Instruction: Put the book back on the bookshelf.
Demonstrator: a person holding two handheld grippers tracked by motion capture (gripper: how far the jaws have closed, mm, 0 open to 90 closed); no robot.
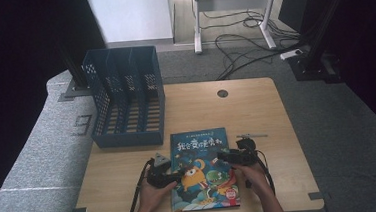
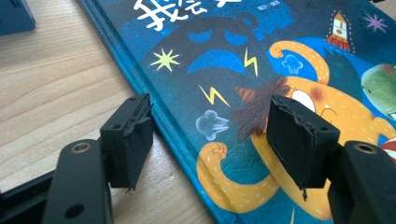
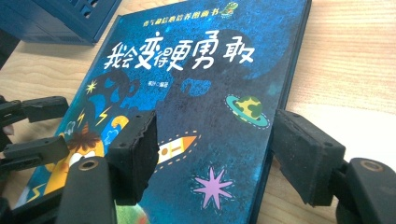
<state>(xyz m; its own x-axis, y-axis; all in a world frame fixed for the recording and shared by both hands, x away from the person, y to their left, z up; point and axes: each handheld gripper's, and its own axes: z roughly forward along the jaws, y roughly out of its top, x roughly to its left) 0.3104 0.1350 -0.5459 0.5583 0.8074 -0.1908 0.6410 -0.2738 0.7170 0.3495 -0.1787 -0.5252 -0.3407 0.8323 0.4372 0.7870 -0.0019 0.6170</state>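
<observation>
Your claws flank the picture book [image 1: 203, 169].
Left claw [image 2: 212, 140] and right claw [image 3: 215, 149] both stand apart, each straddling a book edge on the tabletop [image 1: 256, 111].

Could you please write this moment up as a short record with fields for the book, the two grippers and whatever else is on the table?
book: picture book with a blue cover, lying flat and closed at the near edge of the table
left gripper: jaws open, straddling the book's left edge, one over the wood and one over the cover
right gripper: jaws open, straddling the book's right edge
grip: neither gripper is pressing on the book
file rack: blue slotted rack standing at the table's far left, beyond the book
</observation>
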